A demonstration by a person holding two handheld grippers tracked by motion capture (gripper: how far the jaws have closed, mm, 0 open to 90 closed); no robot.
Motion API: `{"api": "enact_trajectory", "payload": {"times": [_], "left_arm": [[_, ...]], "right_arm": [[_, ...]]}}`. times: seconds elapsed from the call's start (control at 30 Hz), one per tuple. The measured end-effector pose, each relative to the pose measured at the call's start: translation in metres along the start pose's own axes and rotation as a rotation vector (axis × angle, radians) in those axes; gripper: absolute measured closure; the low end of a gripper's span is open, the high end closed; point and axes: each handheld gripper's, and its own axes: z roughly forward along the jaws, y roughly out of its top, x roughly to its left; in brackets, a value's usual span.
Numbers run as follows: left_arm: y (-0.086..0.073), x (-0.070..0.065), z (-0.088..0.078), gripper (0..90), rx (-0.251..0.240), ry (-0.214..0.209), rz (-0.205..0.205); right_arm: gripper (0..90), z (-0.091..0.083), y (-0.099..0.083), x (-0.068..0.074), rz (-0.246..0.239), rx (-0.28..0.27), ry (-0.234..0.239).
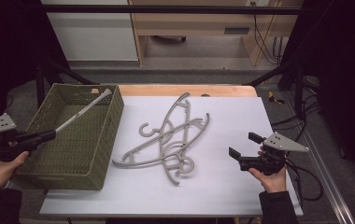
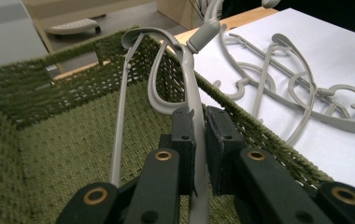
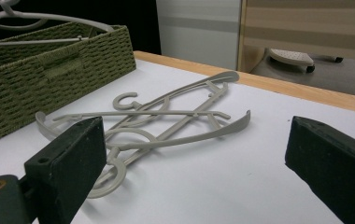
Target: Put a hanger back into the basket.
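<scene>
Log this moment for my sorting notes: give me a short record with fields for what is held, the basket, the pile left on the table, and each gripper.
held item: grey hanger, over the basket
basket: green woven basket, at the table's left edge
pile: two or three grey hangers, tangled on the white sheet
left gripper: shut on the hanger
right gripper: open, holding nothing, beside the pile

A white sheet (image 1: 231, 182) covers a wooden table (image 1: 189, 90), whose edge shows along the far side. Behind it, on the grey floor (image 1: 203, 63), stand a white cabinet (image 1: 94, 32) and a wooden desk (image 1: 203, 23). Black cables (image 1: 266, 44) hang by the desk; more lie at the right.
</scene>
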Motion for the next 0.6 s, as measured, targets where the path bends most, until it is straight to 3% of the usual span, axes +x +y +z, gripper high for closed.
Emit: {"api": "enact_trajectory", "payload": {"times": [0.33, 0.6], "left_arm": [[-0.012, 0.011, 0.028, 81.9, 0.05, -0.028, -0.005], [-0.017, 0.011, 0.043, 81.8, 0.094, -0.041, -0.008]], "right_arm": [[5.5, 0.001, 0.0, 0.0, 0.0, 0.005, 0.003], [5.5, 0.002, -0.001, 0.001, -0.003, 0.008, 0.006]]}}
